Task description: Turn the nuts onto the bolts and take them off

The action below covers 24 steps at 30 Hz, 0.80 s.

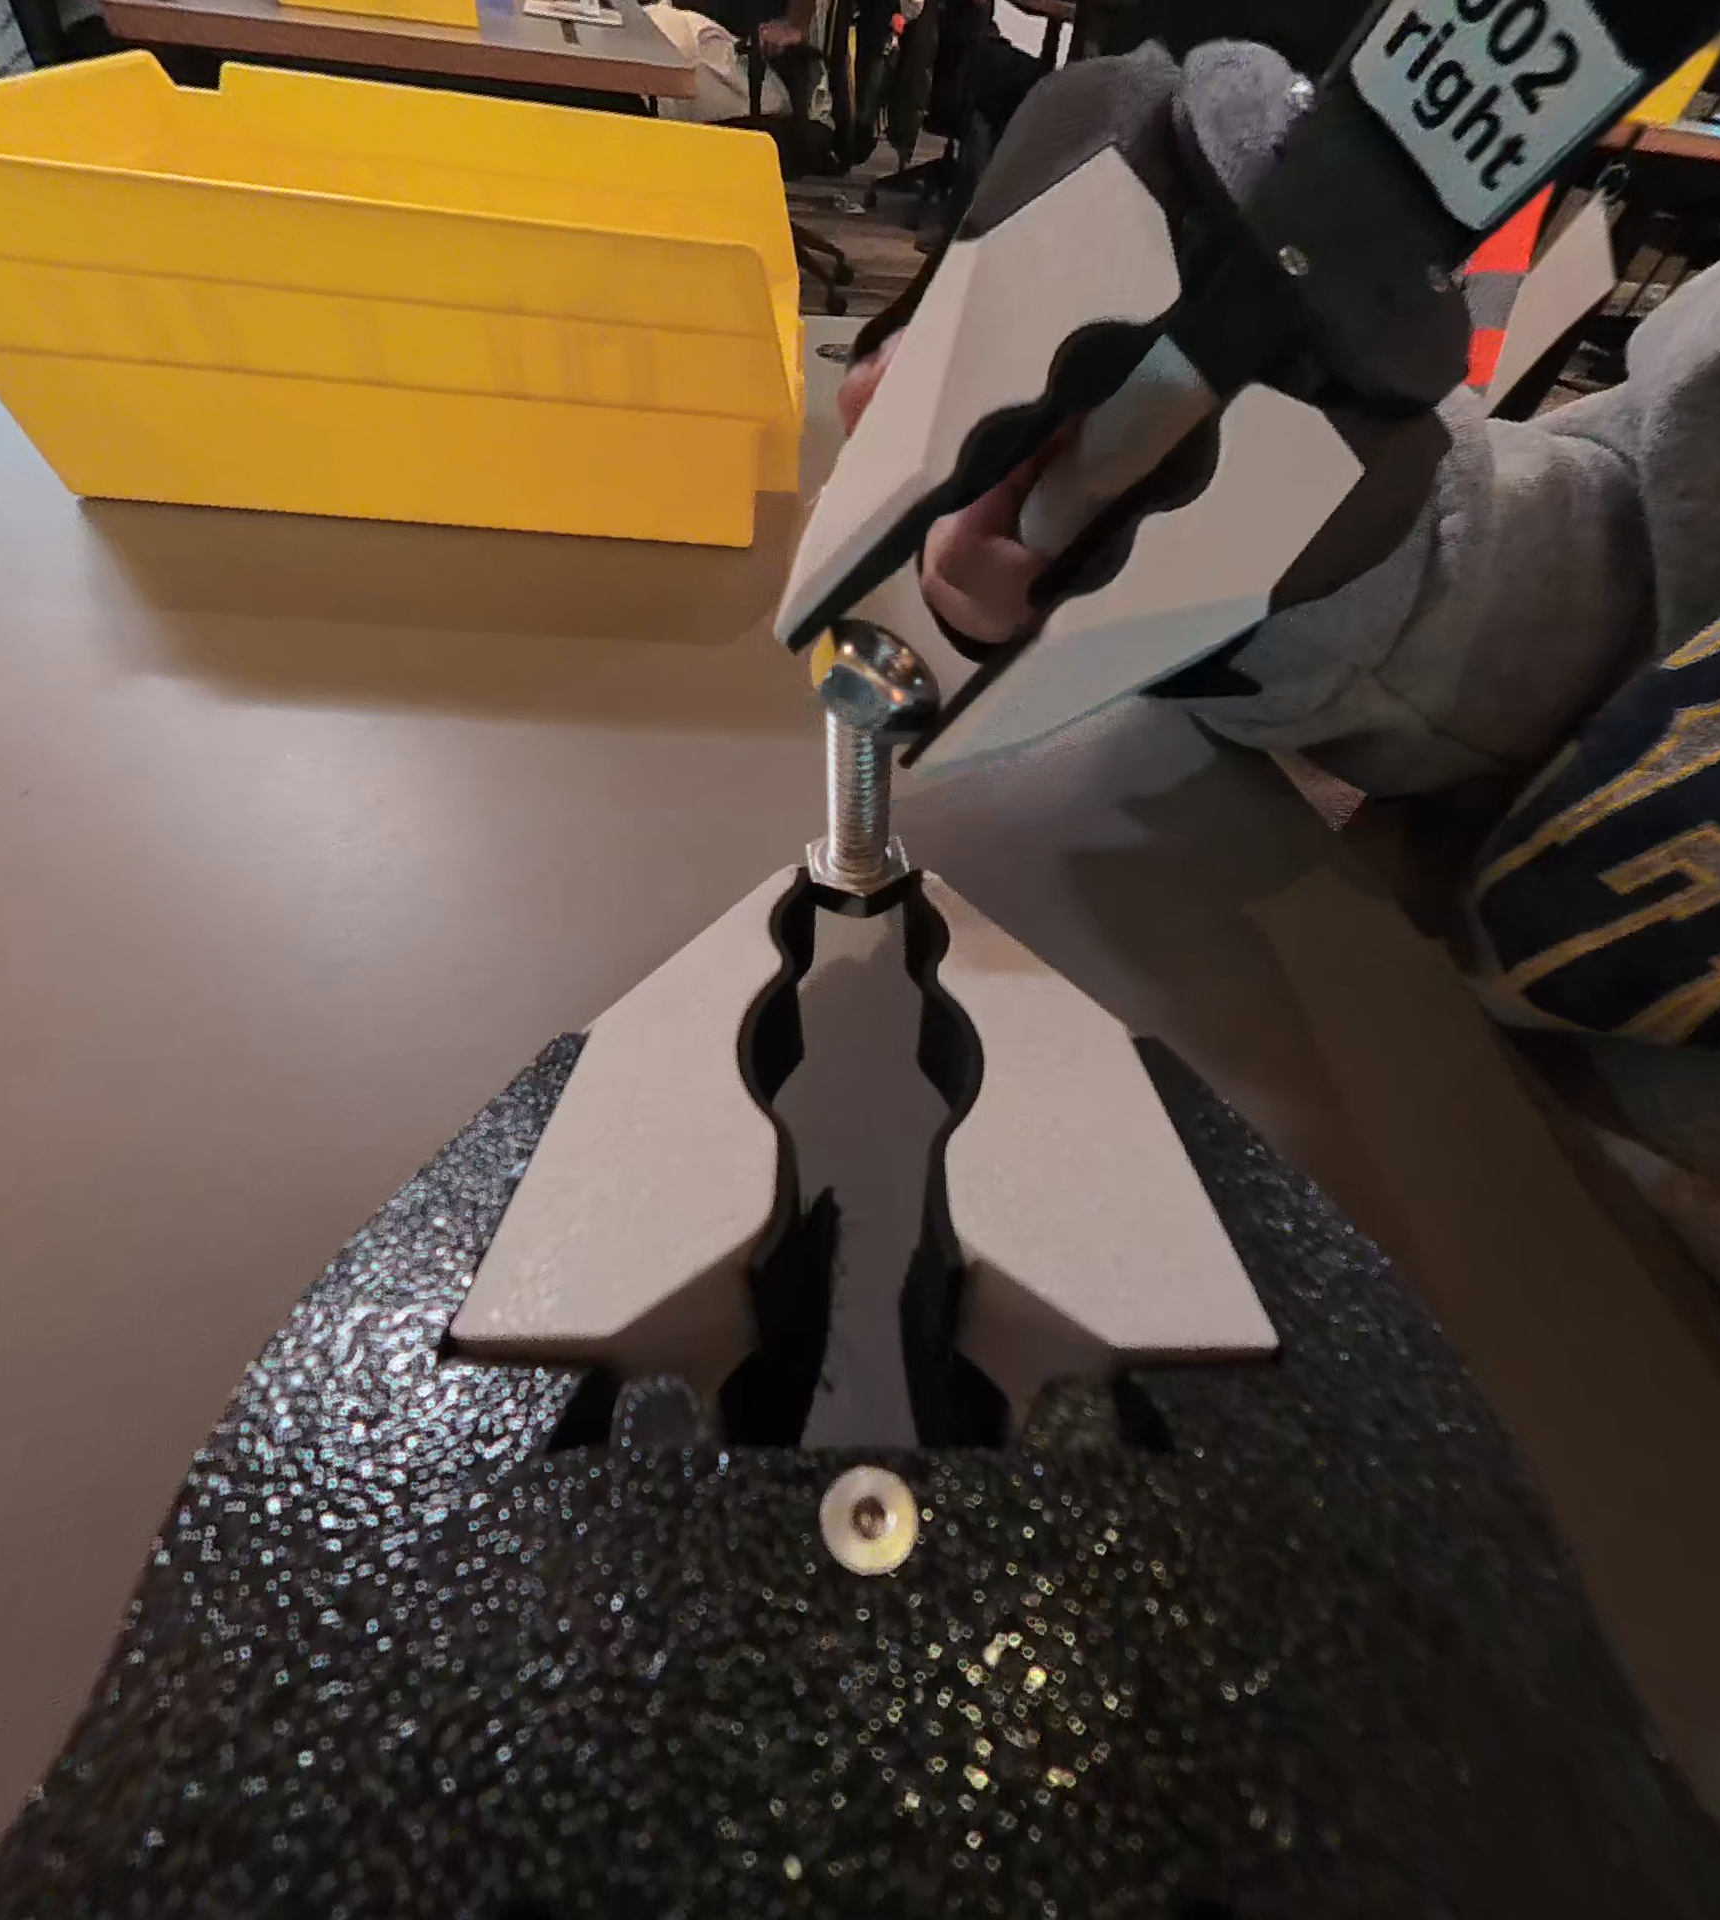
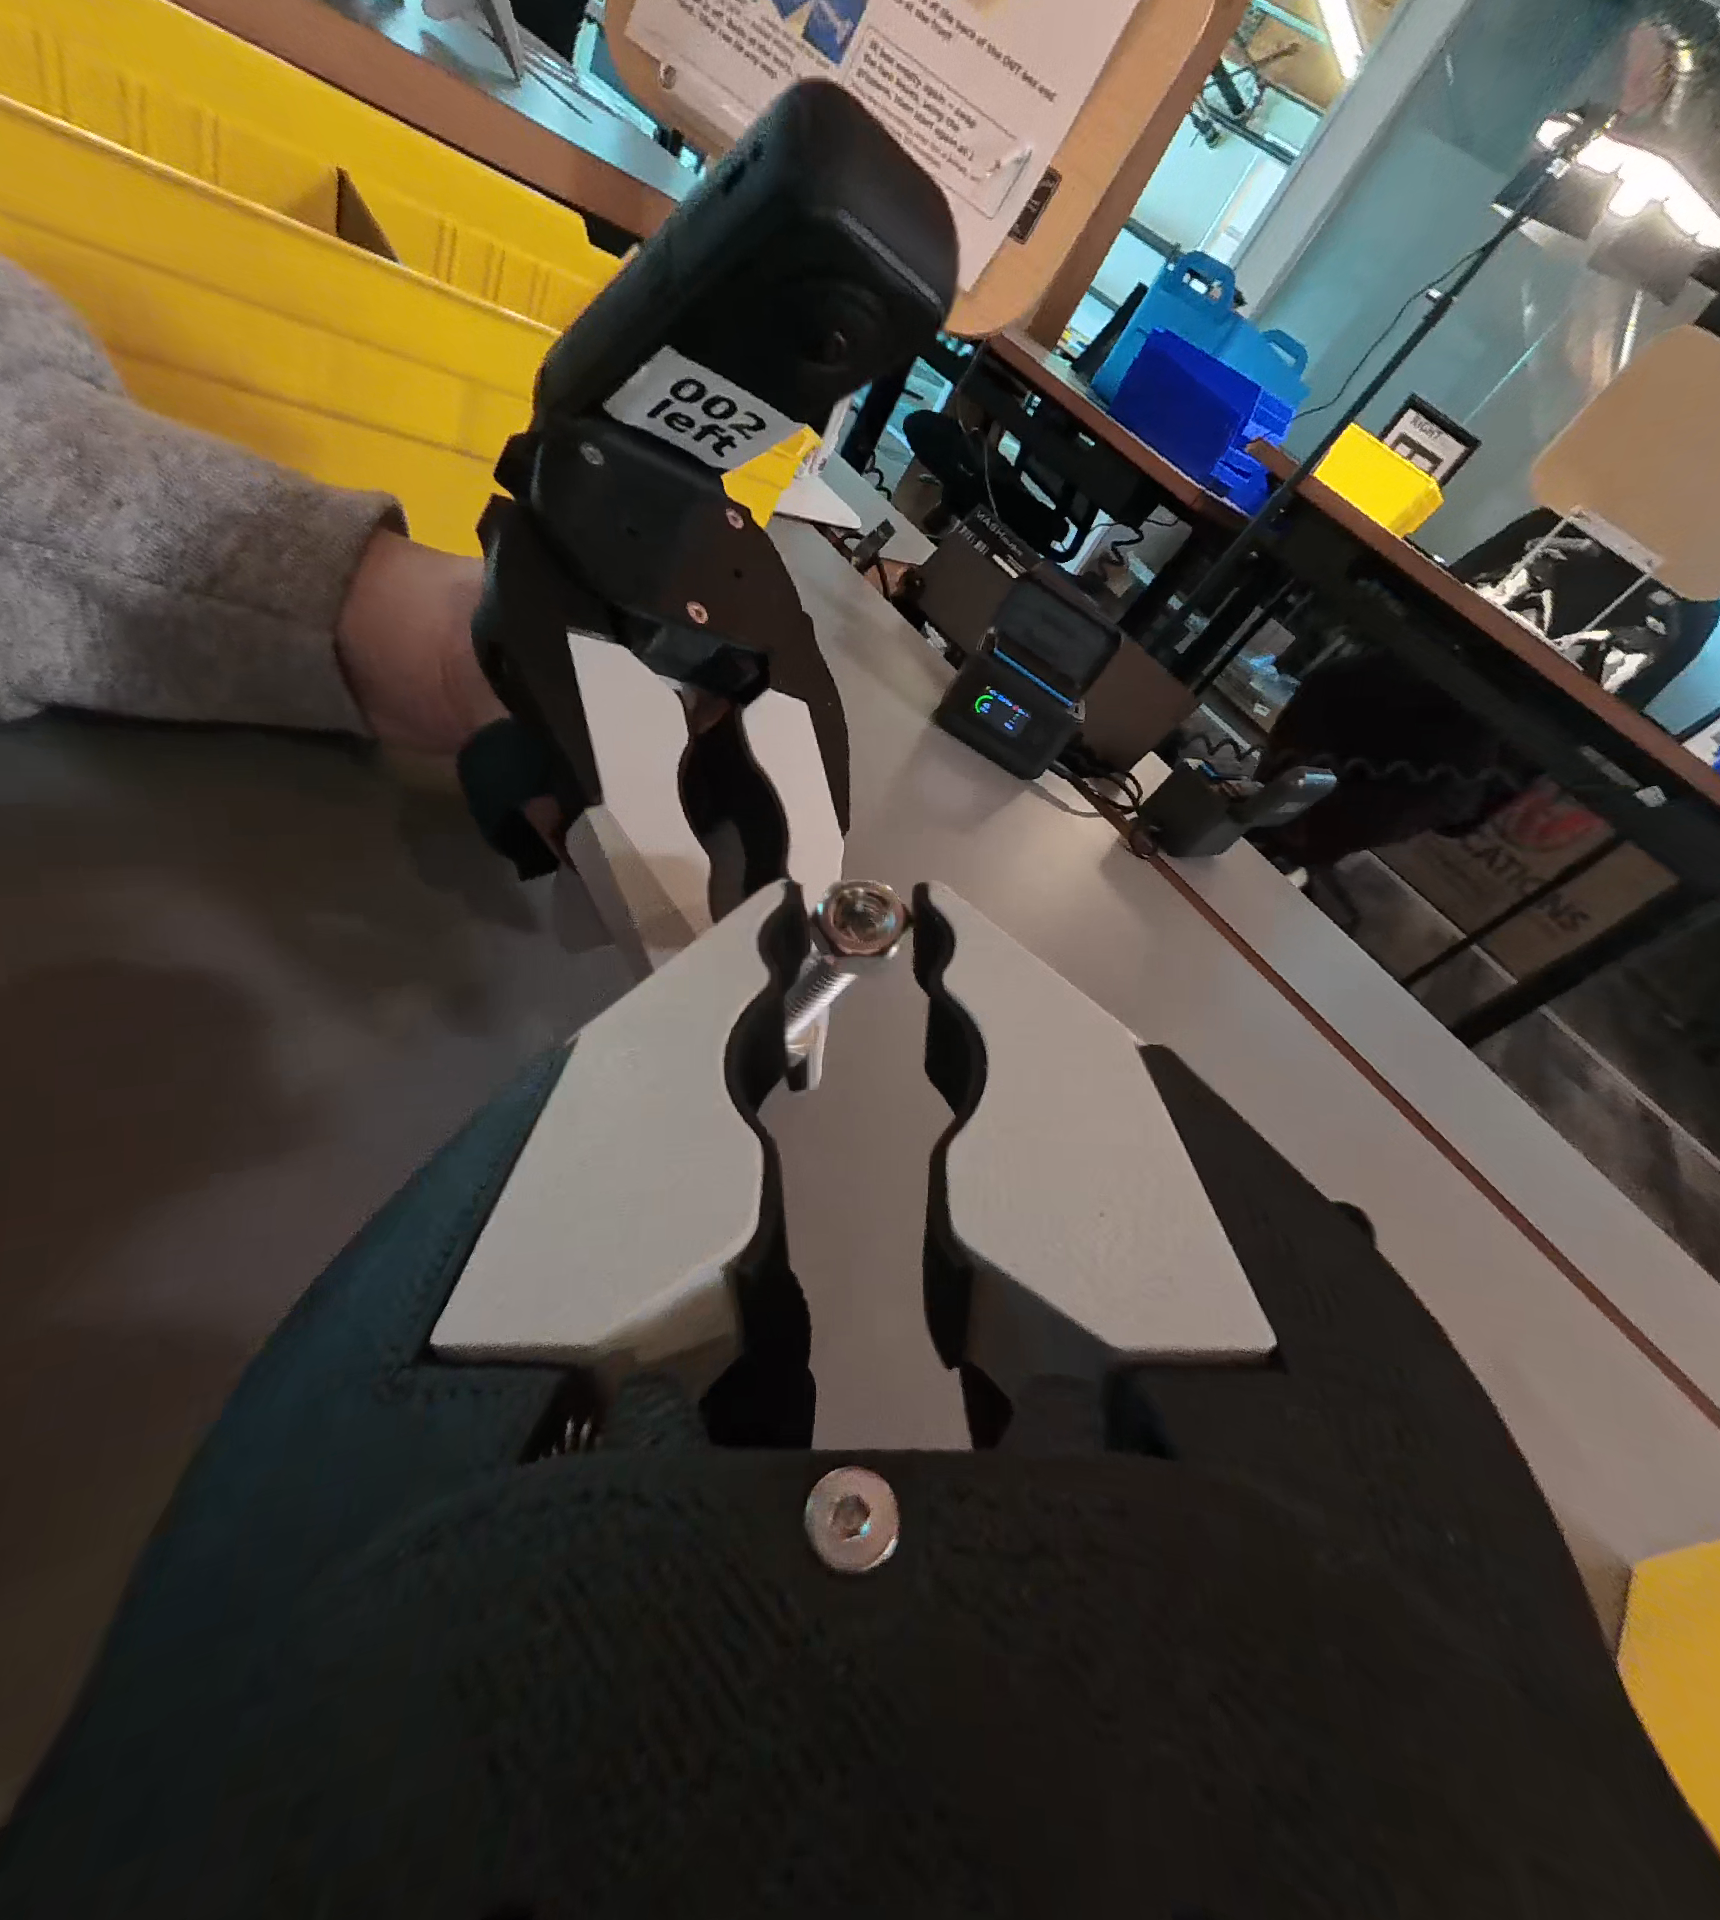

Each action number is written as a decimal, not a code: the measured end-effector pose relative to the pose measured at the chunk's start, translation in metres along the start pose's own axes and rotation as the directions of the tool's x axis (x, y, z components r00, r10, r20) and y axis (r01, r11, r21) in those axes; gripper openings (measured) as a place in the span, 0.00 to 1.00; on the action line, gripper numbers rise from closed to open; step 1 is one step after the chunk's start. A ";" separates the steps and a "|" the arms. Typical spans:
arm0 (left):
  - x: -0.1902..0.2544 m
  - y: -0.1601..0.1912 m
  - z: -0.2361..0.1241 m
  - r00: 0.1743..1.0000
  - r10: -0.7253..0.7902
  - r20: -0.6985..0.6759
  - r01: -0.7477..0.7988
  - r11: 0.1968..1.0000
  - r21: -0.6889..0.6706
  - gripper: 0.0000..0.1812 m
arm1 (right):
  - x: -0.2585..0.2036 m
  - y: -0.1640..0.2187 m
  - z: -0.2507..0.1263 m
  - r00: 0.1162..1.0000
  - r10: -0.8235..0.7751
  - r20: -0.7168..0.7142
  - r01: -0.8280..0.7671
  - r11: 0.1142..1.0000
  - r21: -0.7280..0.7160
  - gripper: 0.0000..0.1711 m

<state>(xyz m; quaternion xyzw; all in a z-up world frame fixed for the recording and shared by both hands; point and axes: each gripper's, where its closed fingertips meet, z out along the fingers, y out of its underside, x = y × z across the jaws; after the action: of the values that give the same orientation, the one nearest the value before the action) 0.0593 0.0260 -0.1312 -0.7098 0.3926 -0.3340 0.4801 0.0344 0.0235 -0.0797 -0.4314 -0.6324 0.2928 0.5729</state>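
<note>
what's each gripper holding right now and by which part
The left gripper pinches the nut by its flats at the fingers' tips. The right gripper grips the bolt by its head.

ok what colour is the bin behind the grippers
Yellow. The bin shows best in the left wrist view, standing on the table beyond the bolt.

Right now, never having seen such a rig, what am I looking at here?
No robot here: a person holds a two-finger gripper in each hand, each carrying a camera looking along its fingers. One picture is from the left gripper, which pinches a hex nut. The other is from the right gripper, which appears to pinch the head of the bolt threaded in that nut. A yellow bin stands on the table.
</note>
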 end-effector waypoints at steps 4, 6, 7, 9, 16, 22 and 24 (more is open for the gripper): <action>0.004 0.001 0.000 1.000 0.025 -0.018 -0.025 1.000 -0.011 0.08 | -0.003 -0.002 -0.001 0.994 0.082 0.074 -0.083 0.996 0.011 0.11; 0.006 0.004 0.002 0.998 0.059 -0.015 -0.059 0.998 -0.030 0.08 | -0.007 0.000 -0.003 0.974 0.171 0.147 -0.172 0.985 -0.009 0.11; 0.006 0.005 0.003 0.997 0.073 -0.015 -0.074 0.997 -0.036 0.08 | -0.008 0.001 -0.004 0.958 0.220 0.186 -0.219 0.975 -0.023 0.11; 0.007 0.006 0.003 0.997 0.080 -0.015 -0.081 0.996 -0.041 0.08 | -0.009 0.002 -0.006 0.921 0.306 0.242 -0.304 0.951 -0.046 0.10; -0.002 0.007 0.004 0.999 0.028 0.032 -0.026 0.998 -0.052 0.08 | -0.001 0.008 0.000 0.902 0.395 0.175 -0.389 0.919 -0.064 0.10; -0.002 0.001 0.003 1.000 -0.006 0.028 0.006 1.000 -0.016 0.08 | -0.006 0.015 0.015 0.894 0.447 0.017 -0.446 0.893 -0.059 0.10; -0.003 0.004 0.004 0.999 -0.005 0.038 0.006 0.999 -0.032 0.08 | -0.005 0.022 0.017 0.908 0.413 -0.064 -0.417 0.908 -0.053 0.10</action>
<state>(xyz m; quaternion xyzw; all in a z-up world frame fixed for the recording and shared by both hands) 0.0603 0.0298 -0.1365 -0.7248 0.3868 -0.3154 0.4750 0.0223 0.0309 -0.1037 -0.5819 -0.5207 0.3758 0.4991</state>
